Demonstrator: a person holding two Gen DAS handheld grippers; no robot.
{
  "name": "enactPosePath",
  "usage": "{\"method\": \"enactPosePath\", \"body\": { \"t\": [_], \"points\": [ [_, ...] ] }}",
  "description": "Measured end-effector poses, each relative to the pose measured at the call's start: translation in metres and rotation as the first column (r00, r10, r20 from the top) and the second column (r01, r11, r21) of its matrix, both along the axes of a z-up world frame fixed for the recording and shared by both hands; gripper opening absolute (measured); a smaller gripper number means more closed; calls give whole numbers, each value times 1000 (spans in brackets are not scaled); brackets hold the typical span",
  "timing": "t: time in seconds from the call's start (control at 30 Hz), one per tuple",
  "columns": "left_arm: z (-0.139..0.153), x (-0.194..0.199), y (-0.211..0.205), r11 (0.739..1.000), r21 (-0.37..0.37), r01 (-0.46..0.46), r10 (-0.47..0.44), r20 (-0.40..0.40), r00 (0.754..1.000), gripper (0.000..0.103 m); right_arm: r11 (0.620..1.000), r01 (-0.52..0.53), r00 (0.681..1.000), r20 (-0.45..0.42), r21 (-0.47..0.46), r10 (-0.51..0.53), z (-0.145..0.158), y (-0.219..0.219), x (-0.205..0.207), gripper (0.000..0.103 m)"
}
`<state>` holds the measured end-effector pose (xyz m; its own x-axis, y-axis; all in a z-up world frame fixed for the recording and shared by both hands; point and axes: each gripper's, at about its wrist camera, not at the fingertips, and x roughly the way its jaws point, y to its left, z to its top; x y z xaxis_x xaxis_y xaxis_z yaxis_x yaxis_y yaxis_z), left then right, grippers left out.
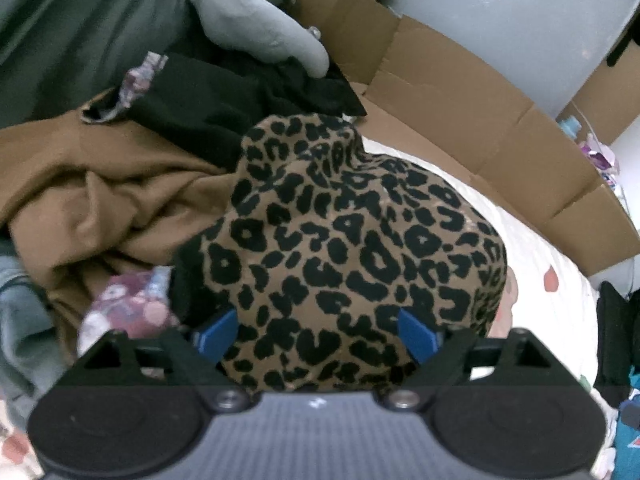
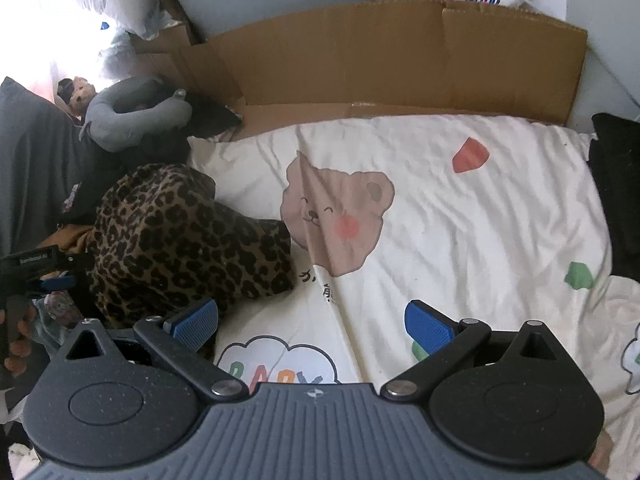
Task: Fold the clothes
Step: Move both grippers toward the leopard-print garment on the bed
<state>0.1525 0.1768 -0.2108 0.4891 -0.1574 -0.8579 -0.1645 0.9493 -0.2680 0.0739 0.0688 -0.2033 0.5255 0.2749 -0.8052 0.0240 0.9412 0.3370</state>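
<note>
A leopard-print garment (image 1: 352, 240) lies bunched in a heap on the cream bed sheet (image 2: 480, 220). In the left wrist view it fills the space between the jaws of my left gripper (image 1: 318, 336), which stand wide apart. The blue pads (image 1: 216, 336) sit at the cloth's sides without pinching it. In the right wrist view the same garment (image 2: 180, 236) sits at the left. My right gripper (image 2: 312, 324) hangs open over the bare sheet just right of it, nothing between its fingers. Its left pad (image 2: 196, 322) is close to the garment's near edge.
A pile of clothes lies left of the leopard piece: a brown garment (image 1: 100, 200), a black one (image 1: 224, 108) and a floral cloth (image 1: 128, 308). A grey neck pillow (image 2: 132, 116) sits behind. Cardboard sheets (image 2: 400, 56) line the far edge of the bed. A dark item (image 2: 616, 200) lies at the right.
</note>
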Motion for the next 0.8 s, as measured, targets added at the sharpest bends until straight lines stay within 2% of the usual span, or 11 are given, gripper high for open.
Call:
{"method": "enactPosePath", "body": {
  "t": [0.13, 0.2, 0.23, 0.3, 0.37, 0.4, 0.5, 0.8],
  "points": [
    [-11, 5, 0, 999, -35, -1, 2, 27, 1000, 86, 1000, -26, 999, -32, 14, 27, -14, 8, 5, 102],
    [-15, 7, -1, 998, -57, -3, 5, 43, 999, 68, 999, -43, 999, -33, 11, 43, -18, 13, 6, 102],
    [-17, 7, 0, 998, -66, -7, 10, 46, 999, 64, 999, -49, 998, -36, 15, 50, -21, 15, 6, 102],
    [-22, 8, 0, 997, -78, -23, 26, 36, 999, 38, 998, -60, 997, -46, 35, 61, -27, 19, 7, 102],
    [-25, 6, 0, 995, -96, -32, 35, 32, 999, 19, 996, -70, 996, -56, 51, 73, -32, 22, 8, 102],
    [-26, 5, -1, 994, -103, -32, 36, 34, 999, 15, 996, -75, 995, -61, 55, 78, -33, 25, 7, 102],
    [-25, -1, -5, 993, -118, -10, 17, 61, 998, 4, 994, -90, 994, -63, 59, 94, -35, 35, 7, 102],
    [-25, -19, -20, 980, -192, 46, -23, 124, 992, 0, 989, -140, 989, -46, 56, 142, -26, 56, 31, 102]
  ]
}}
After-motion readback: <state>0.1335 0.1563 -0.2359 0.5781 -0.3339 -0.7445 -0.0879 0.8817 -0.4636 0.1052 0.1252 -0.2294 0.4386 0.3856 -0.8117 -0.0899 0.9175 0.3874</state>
